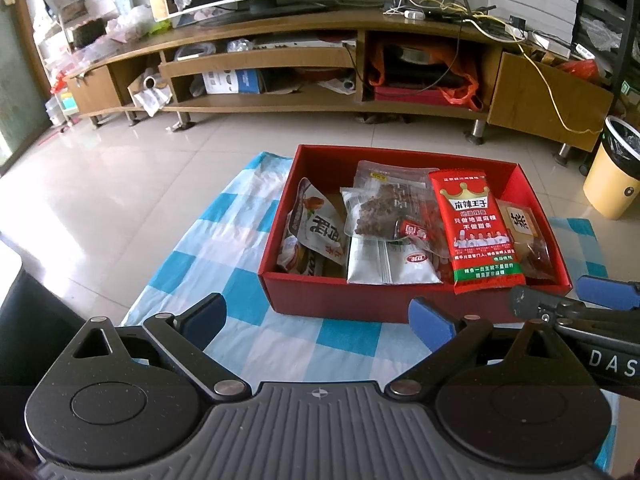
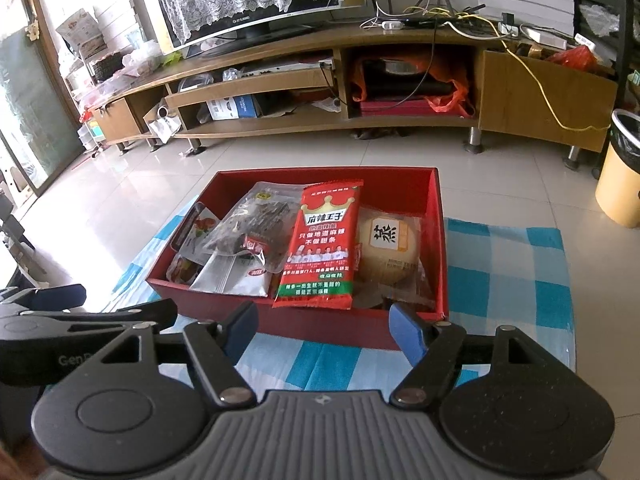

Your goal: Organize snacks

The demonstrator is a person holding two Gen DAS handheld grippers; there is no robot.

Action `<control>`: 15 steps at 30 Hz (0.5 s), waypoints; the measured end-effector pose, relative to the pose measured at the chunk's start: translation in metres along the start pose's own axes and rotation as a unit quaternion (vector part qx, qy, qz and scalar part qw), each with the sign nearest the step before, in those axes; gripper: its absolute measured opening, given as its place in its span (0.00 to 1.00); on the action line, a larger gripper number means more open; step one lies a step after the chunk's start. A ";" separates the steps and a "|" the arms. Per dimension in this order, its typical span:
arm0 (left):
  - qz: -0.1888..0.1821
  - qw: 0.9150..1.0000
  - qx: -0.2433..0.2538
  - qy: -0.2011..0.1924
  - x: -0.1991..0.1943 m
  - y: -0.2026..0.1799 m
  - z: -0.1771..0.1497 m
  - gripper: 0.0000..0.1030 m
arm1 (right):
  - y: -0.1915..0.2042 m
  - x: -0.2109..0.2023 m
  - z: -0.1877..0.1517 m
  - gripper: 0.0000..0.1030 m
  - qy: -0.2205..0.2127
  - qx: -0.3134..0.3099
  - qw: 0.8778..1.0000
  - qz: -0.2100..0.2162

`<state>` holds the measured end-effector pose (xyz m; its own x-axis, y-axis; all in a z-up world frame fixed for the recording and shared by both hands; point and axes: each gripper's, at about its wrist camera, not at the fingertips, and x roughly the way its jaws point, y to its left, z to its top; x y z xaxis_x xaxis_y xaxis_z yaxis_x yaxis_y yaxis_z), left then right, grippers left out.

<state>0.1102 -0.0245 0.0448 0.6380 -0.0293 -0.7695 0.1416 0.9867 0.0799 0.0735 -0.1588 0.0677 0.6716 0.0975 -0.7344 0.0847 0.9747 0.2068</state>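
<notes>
Down in the lower middle of the left wrist view, the left gripper (image 1: 318,322) has its blue-padded fingers spread wide with nothing between them, hanging over a blue-and-white checked cloth (image 1: 344,336) just in front of an open red cardboard box (image 1: 340,294) that sits at frame centre. Inside the box the snacks lie packed together: a tall red crowned spicy-strip packet (image 1: 478,226) lies right of centre with its lower end over the near wall, a clear bag of dark brown pieces (image 1: 376,212) sits in the middle, a silver foil pouch (image 1: 390,266) lies below that bag, a white-and-red crumpled packet (image 1: 314,232) leans at the left wall, and a clear-wrapped round pastry (image 1: 524,228) fills the right end. At the lower right edge of that view the right gripper (image 1: 576,294) shows beside the box's near right corner. From the right wrist view, the right gripper (image 2: 322,330) also stands parted and empty, its pads just before the box's near wall (image 2: 328,326). A yellow waste bin (image 2: 620,184) stands on the tiled floor at the right edge, and a long wooden TV stand (image 2: 320,76) crosses the top.
</notes>
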 end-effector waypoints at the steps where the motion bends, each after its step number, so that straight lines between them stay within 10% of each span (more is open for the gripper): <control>1: 0.000 1.000 0.000 0.000 -0.001 0.000 -0.001 0.97 | 0.000 0.000 0.000 0.70 0.000 0.000 1.000 0.000; 15: -0.002 1.000 -0.001 0.003 -0.010 0.003 -0.015 0.97 | 0.003 -0.013 -0.020 0.70 0.004 -0.002 1.000 0.005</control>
<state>0.0928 -0.0193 0.0430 0.6325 -0.0327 -0.7739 0.1434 0.9868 0.0755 0.0504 -0.1532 0.0652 0.6659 0.1095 -0.7379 0.0750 0.9743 0.2122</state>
